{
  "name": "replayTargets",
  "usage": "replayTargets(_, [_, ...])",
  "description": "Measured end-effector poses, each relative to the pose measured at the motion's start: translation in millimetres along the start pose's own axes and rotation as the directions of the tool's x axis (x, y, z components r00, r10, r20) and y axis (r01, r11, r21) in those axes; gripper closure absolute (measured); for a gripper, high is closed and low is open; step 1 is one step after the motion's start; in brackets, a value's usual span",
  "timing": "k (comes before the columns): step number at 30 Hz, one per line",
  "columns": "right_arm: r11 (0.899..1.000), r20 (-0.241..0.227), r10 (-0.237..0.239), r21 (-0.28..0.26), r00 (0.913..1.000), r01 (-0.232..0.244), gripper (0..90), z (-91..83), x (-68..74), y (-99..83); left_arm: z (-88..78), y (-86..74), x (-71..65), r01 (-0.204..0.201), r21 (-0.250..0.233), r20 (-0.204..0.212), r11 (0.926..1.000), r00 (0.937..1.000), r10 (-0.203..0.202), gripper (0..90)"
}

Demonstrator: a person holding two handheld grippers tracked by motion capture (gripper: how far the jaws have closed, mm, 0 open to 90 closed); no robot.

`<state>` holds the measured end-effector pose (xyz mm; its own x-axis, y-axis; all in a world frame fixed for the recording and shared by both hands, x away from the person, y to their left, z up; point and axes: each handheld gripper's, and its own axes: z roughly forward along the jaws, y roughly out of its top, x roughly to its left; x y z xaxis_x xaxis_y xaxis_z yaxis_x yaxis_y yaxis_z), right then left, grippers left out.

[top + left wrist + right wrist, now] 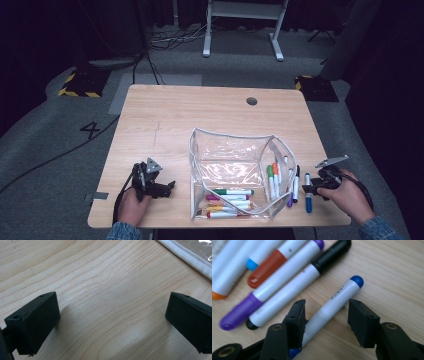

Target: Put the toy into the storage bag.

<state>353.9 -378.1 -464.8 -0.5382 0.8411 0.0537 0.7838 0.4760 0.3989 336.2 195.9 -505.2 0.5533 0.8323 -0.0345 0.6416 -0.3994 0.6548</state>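
Jaws of the right gripper (325,320) stand apart, one on each side of the blue pen (334,302). The pen lies flat on the table (392,277) between them. One jaw is right beside the pen; if it touches, I cannot tell. The other jaw has a clear gap, so the pen is not squeezed. The pen's white body runs up to a round blue end. Its other end, with the blue cap, is partly hidden under the jaw.

Next to it lie more pens. The black pen (297,287) and the purple pen (272,290) lie side by side, close to the blue one. Past them is a red-brown pen (268,268), then blurry ones cut off at the edge.

From the high view, the right gripper (312,189) is low over the blue pen (308,192), near the table's right edge. The hand (350,197) holds it from behind. The clear bag (235,175) sits in the middle, just beside the row of pens. Some pens lie inside it, near its front.

The left gripper (110,320) is wide open with bare wood between its jaws. A bit of the bag's white edge shows in the corner. In the high view it (167,187) rests left of the bag.
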Motion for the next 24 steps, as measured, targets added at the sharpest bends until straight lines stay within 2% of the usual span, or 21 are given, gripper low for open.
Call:
replayTargets(5, [0.999, 0.050, 0.014, 0.031, 0.9987, -0.016, 65.2, -1.7, -5.5, -5.1, 0.0, 0.0, 0.0, 0.000, 0.000, 0.000, 1.0000, 1.0000, 0.000, 0.0])
replayTargets(7, [0.998, 0.060, 0.047, 0.042, 0.9971, -0.050, 74.4, -3.4, -7.6, -6.1, -0.2, 0.1, 0.2, -0.001, 0.003, 0.002, 1.0000, 1.0000, 0.001, 0.0])
replayTargets(8, [0.997, 0.060, 0.058, 0.051, 0.9965, -0.061, 76.0, -4.2, -8.5, -6.3, -0.2, 0.1, 0.1, 0.000, 0.003, 0.002, 1.0000, 1.0000, 0.000, 0.0])
replayTargets(10, [0.996, 0.069, 0.074, 0.051, 0.9949, -0.078, 76.3, -4.6, -10.1, -6.9, 0.0, 0.0, 0.0, 0.000, 0.000, 0.000, 1.0000, 1.0000, 0.000, 0.0])
replayTargets(13, [0.993, 0.056, 0.106, 0.050, 0.9928, -0.109, 76.4, -6.0, -12.3, -7.5, 0.0, 0.0, 0.0, 0.000, 0.000, 0.000, 1.0000, 1.0000, 0.000, 0.0])
replayTargets(18, [0.993, 0.035, 0.119, 0.018, 0.9923, -0.119, 76.5, -19.8, -12.6, -4.6, 0.0, 0.0, 0.0, 0.000, 0.000, 0.000, 1.0000, 1.0000, 0.000, 0.0])
replayTargets(24, [0.995, -0.002, 0.086, -0.056, 0.9963, -0.086, 76.6, -49.6, -3.8, 4.7, 0.0, 0.0, 0.0, 0.000, 0.000, 0.000, 1.0000, 1.0000, 0.000, 0.0])
